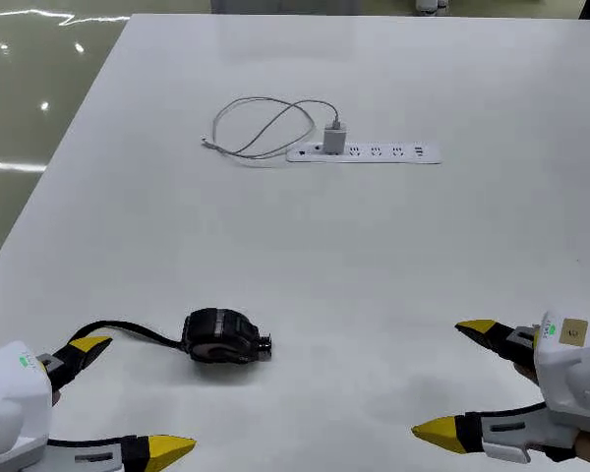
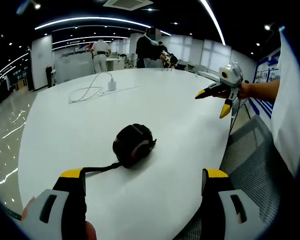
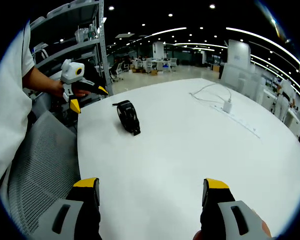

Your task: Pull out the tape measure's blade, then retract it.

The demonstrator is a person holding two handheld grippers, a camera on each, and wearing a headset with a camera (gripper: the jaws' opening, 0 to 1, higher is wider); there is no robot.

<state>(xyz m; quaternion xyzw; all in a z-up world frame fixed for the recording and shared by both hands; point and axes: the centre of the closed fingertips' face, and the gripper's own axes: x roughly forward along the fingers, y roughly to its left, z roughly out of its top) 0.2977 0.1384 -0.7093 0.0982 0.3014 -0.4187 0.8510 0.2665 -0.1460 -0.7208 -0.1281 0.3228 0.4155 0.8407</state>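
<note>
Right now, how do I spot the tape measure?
On the big white table, near the front edge by the left gripper, sits the tape measure. It is round and black with a strap, unlike the white power strip farther back.

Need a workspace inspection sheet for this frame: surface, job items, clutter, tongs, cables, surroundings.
Surface: white table, smooth.
Job's things: black tape measure lying near the front edge, blade in, not held.
Clutter: power strip with a charger plugged in, on the far side.
Grippers: left tongs open, empty, near the tape's strap; right tongs open, empty, apart from the tape.
Cables: white charger cable, looped loosely on the table.
Surroundings: mesh chair, shelving, people in the background.
</note>
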